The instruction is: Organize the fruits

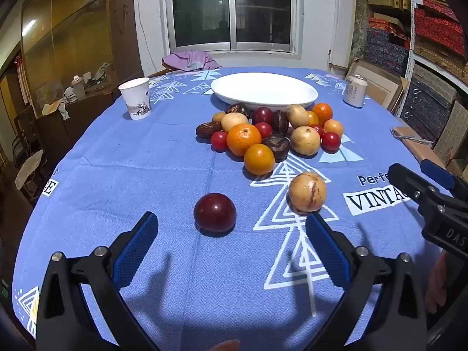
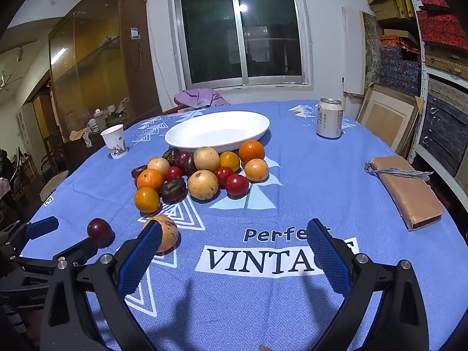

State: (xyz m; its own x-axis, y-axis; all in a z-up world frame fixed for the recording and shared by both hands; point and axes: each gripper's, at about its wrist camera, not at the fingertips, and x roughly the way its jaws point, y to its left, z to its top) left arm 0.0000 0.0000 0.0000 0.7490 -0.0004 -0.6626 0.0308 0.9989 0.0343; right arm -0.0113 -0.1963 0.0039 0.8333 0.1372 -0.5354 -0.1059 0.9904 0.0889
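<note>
Two loose fruits: dark red plum (image 1: 215,212) and pale yellow fruit (image 1: 307,191), apart from the heap, nearer the grippers
Left gripper (image 1: 231,245): jaws spread wide, nothing between the pads, tilted down over the worktop (image 1: 117,181)
Plum vs left jaws: just ahead of the gap, roughly centred, touching neither pad
Yellow fruit vs left jaws: just beyond the tip of the right-hand blue pad, outside the gap; contact cannot be told
Right gripper (image 2: 234,248): jaws spread wide, only printed blue cloth between them
Yellow fruit vs right jaws: partly hidden behind the left-hand pad (image 2: 140,263), outside the gap
Fruit heap (image 1: 269,134): oranges, red plums, pale and dark brown fruits, bunched against the near rim of the plate
White plate (image 1: 263,89): holding no fruit, behind the heap
Paper cup (image 1: 136,98): far left
Can (image 1: 355,90): far right
</note>
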